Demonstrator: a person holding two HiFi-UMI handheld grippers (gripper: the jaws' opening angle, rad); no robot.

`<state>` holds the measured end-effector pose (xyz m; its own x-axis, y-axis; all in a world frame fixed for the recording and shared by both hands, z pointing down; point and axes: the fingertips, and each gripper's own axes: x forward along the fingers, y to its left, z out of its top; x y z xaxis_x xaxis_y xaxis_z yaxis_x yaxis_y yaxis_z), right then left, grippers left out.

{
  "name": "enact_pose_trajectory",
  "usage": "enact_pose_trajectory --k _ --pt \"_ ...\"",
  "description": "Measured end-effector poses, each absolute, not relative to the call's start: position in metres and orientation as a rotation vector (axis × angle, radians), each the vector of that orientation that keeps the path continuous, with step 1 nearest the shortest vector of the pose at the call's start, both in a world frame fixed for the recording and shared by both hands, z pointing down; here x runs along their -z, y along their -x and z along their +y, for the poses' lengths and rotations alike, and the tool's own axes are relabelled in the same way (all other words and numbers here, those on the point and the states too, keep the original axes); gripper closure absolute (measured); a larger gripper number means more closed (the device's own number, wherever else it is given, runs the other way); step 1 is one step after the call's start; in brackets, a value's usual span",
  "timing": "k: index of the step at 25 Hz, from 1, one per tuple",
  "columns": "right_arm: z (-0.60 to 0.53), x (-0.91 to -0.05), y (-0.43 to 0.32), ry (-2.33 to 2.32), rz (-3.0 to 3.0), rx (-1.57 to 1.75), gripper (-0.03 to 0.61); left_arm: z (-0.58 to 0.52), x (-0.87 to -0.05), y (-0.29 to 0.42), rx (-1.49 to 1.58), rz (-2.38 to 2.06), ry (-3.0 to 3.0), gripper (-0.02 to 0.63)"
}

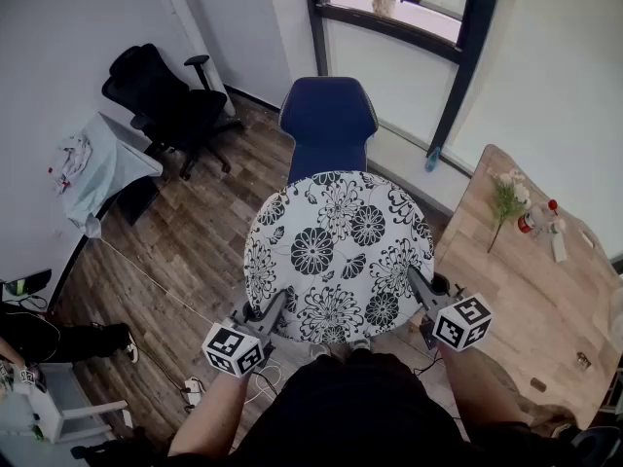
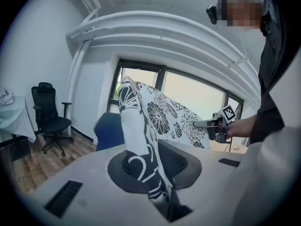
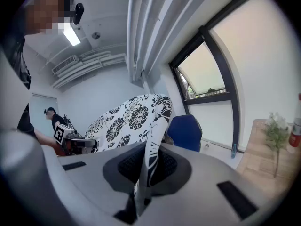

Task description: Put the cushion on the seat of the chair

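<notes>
The person holds a round cushion (image 1: 336, 256) with a black flower pattern on white, one gripper on each side of its near edge. The left gripper (image 1: 274, 308) is clenched on the left part of the edge. In the left gripper view the fabric is pinched between the two jaws and rises up from them. The right gripper (image 1: 418, 286) grasps the right part of the edge in the same way, and in the right gripper view the cloth stands squeezed between its jaws.

The cushion is spread almost flat in front of the person and is tilted a little. It covers the seat of the blue chair (image 1: 328, 123), so only the backrest shows behind its far edge. The cushion seems to hang above the seat and not lie on it, but the seat is hidden, so this is not certain.

A black office chair (image 1: 165, 100) stands well apart at the left, near the wall. At the right there is a wooden table (image 1: 516, 290) with a small bunch of flowers (image 1: 506, 202) on it.
</notes>
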<state>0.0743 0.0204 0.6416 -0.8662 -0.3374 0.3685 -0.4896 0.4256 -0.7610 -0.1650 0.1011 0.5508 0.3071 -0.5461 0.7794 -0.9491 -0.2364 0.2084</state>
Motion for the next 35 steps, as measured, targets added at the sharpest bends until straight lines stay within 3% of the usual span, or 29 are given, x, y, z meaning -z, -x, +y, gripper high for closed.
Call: enact_pose_trajectory --k 21,24,29,35 --pt "0.010 -0.653 -0.069 -0.673 -2.574 -1.442 0.545 0.101 -0.560 0.164 -0.785 -1.426 -1.827 0.572" --pt "0.058 -0.640 -0.100 -0.675 -2.596 -1.397 0.545 0.150 -0.553 0.130 -0.762 -1.438 -1.855 0.572" --pt "0.096 -0.620 -0.193 -0.629 -2.801 -1.042 0.545 0.223 -0.561 0.033 -0.555 -1.657 -1.998 0.571" --pt "0.087 -0.624 -0.167 -0.689 -2.748 -1.068 0.545 0.197 -0.569 0.067 -0.563 -1.579 -2.020 0.572"
